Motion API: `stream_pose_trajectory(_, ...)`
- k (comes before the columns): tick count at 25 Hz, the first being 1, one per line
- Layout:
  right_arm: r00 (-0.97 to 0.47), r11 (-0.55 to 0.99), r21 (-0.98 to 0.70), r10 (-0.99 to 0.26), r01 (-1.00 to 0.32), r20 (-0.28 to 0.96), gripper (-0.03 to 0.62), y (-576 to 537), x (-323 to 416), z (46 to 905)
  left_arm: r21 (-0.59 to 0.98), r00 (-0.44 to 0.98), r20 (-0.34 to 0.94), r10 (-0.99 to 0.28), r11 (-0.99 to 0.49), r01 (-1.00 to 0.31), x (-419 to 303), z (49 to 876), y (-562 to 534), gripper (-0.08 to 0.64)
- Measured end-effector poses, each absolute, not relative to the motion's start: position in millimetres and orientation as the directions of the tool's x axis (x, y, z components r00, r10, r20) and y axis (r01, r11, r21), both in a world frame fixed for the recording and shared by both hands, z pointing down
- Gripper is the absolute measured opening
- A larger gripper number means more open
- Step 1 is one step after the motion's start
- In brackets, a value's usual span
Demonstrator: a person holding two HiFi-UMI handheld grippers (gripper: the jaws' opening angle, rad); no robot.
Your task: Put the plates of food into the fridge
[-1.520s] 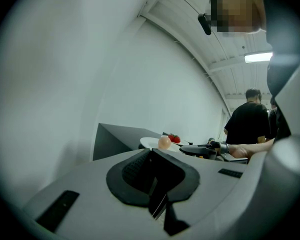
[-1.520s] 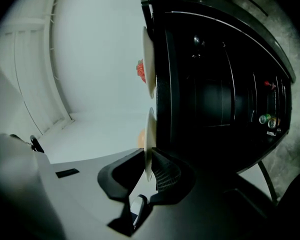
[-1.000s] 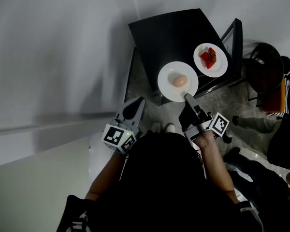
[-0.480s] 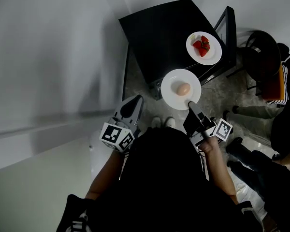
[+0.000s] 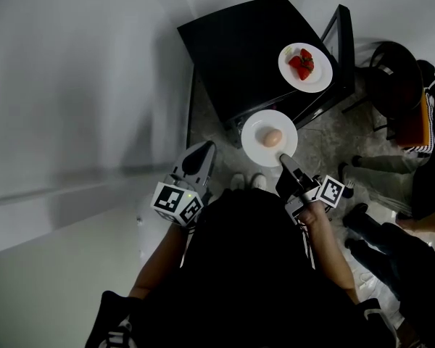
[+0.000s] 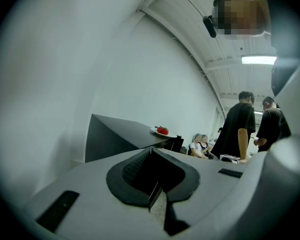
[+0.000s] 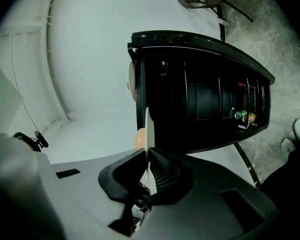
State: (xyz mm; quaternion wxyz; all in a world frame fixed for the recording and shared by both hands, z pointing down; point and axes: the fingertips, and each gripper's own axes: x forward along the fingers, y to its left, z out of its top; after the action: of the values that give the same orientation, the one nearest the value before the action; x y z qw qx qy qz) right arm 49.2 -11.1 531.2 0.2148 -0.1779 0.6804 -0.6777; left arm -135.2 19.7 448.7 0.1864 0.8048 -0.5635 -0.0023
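A white plate with an egg (image 5: 269,138) hangs just off the near edge of the black fridge cabinet (image 5: 246,46). My right gripper (image 5: 281,158) is shut on its near rim, and its jaws have just been closing on that rim. In the right gripper view the plate (image 7: 148,131) shows edge-on between the jaws, the egg (image 7: 139,138) beside it. A second plate with strawberries (image 5: 305,67) rests on the cabinet's top, seen small in the left gripper view (image 6: 162,130). My left gripper (image 5: 205,151) is shut on nothing, left of the plate.
The cabinet's dark front (image 7: 205,104) shows drink cans (image 7: 242,115) inside. A white wall (image 5: 80,85) fills the left. A black chair (image 5: 395,93) and people's legs (image 5: 391,169) are at the right. Two people (image 6: 250,129) stand beyond the cabinet.
The egg plate has come off the cabinet's top and now hangs past its near edge, drawn toward me with the right gripper. The left gripper has hardly shifted.
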Motion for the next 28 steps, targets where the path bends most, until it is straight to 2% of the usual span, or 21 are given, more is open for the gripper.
stream_pose_trajectory(28,-0.847,-0.030,-0.992,-0.517,-0.121,0.119,0.043,-74.3,6.1,635.7,0.284,0.299,0.223,-0.928,-0.232,-0.931,-157.0,441.1,33.8,0.025)
